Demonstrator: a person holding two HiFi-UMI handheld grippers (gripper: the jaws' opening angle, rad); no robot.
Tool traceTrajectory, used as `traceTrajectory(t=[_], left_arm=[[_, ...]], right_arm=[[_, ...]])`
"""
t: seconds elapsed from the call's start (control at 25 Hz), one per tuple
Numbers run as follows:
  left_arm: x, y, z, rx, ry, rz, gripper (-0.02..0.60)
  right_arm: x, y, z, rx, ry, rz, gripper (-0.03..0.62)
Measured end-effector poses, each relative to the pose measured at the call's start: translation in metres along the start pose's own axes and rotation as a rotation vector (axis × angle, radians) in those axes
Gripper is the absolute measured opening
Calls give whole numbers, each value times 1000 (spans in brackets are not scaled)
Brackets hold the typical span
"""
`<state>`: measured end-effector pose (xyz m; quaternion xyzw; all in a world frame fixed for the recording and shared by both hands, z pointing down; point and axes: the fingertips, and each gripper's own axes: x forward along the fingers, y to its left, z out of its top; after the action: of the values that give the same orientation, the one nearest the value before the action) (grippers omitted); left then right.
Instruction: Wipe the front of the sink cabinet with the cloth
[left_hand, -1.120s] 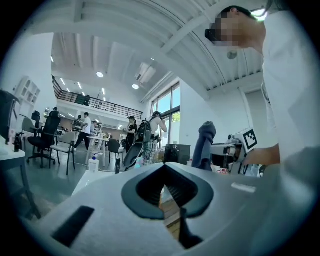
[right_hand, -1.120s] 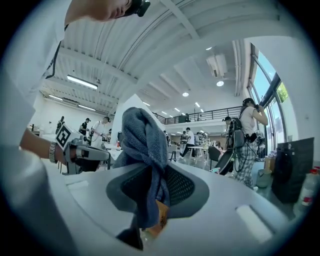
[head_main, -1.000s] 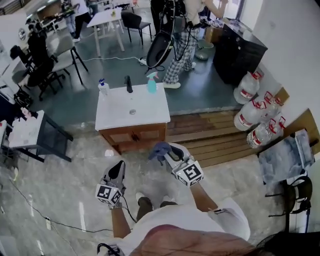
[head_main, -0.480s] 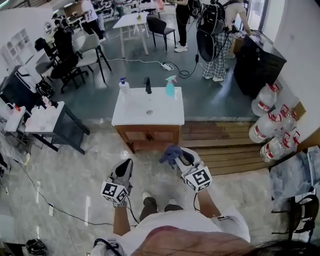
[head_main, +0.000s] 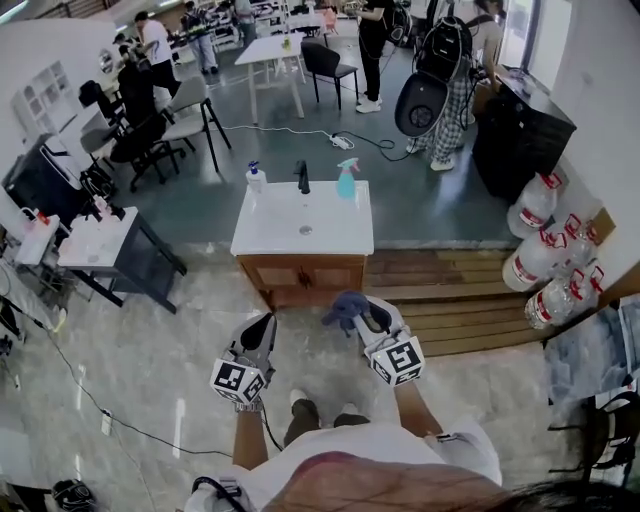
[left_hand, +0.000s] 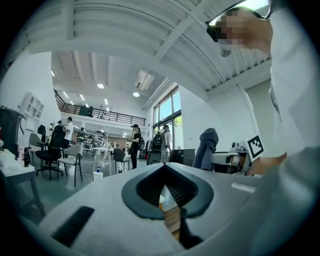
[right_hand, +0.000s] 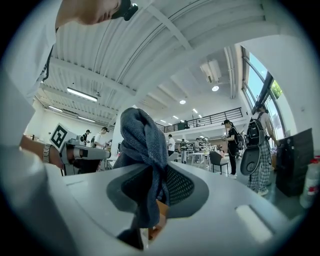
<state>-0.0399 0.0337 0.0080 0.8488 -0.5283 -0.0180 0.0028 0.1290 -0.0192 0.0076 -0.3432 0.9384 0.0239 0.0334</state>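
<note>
You hold two hand-held grippers. The left hand-held gripper (head_main: 266, 322) has its jaws pressed together on nothing. The right hand-held gripper (head_main: 362, 316) pinches the one blue-grey cloth (head_main: 343, 305), near the front of the sink cabinet (head_main: 305, 277). Farther off, its white top carries two bottles, a white pump bottle (head_main: 256, 178) and a teal spray bottle (head_main: 347, 180), and one black faucet (head_main: 302, 178).

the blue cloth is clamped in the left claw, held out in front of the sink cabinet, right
Not quite. The cloth is clamped in the right claw, not the left claw, which has nothing between its jaws. The right gripper view shows it pinched there. The rest stands: it is held out in front of the sink cabinet.
</note>
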Motion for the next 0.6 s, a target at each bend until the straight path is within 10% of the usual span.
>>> traceTrajectory(t=[0.6], left_arm=[[50,-14,4,49,15,-95,0]], right_arm=[[5,-32,12,34,-32,-72,86]])
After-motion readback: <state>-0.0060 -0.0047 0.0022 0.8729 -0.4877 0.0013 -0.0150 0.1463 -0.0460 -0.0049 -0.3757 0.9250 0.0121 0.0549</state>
